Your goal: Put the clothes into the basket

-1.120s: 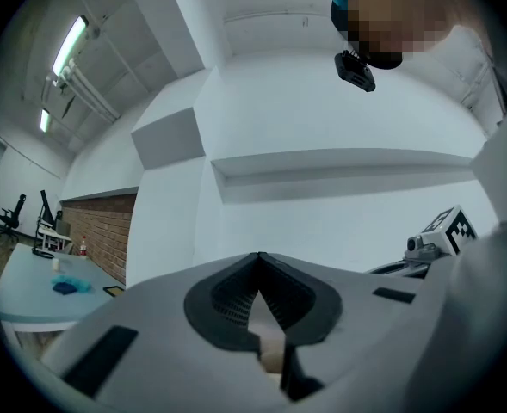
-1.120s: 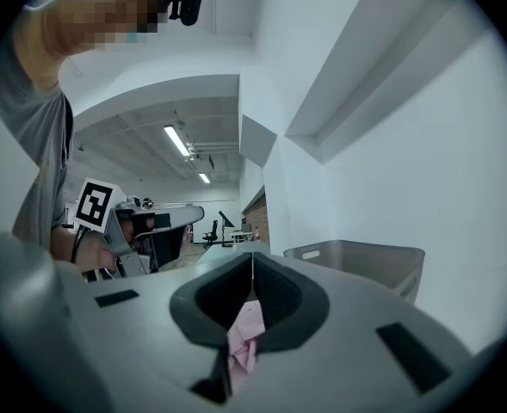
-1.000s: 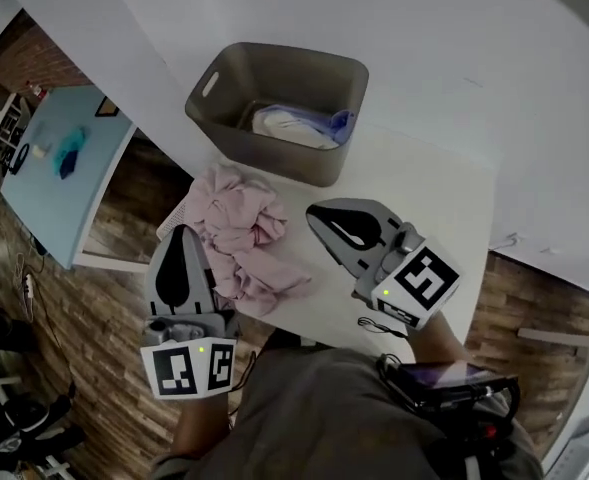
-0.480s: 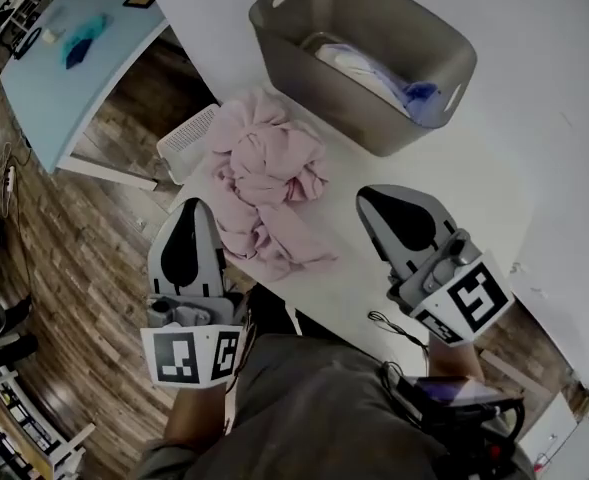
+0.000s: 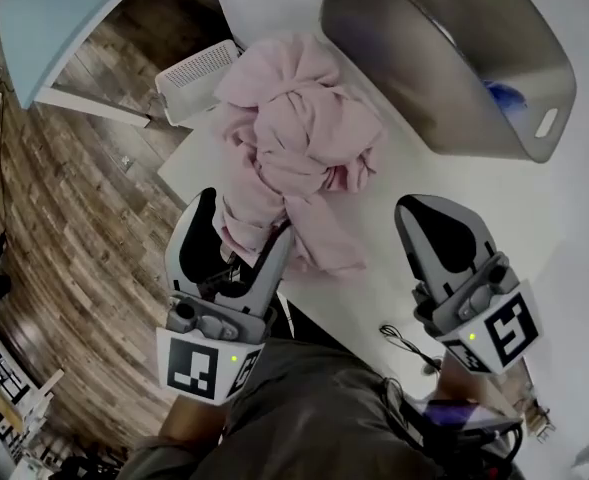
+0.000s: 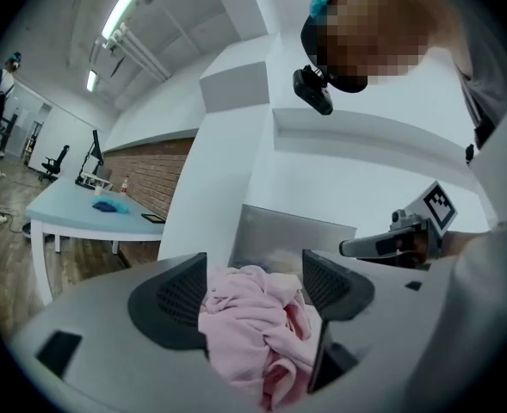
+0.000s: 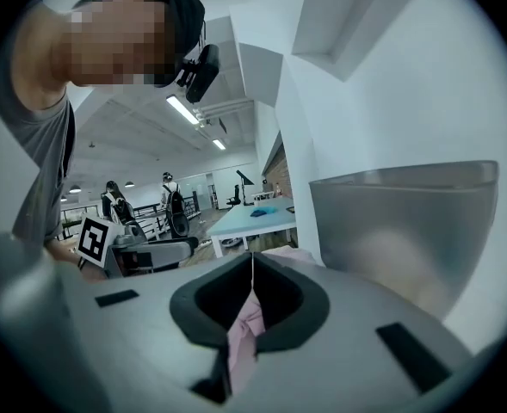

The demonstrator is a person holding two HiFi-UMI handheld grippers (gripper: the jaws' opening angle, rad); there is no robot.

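Pink clothes sit between the just-opened jaws of the left gripper (right gripper closed, empty), beside the basket.

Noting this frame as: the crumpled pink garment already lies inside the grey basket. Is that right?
No. The pink garment lies crumpled on the white table, beside the grey basket, not inside it. The head view shows this.

Bare table free between pink clothes and basket.
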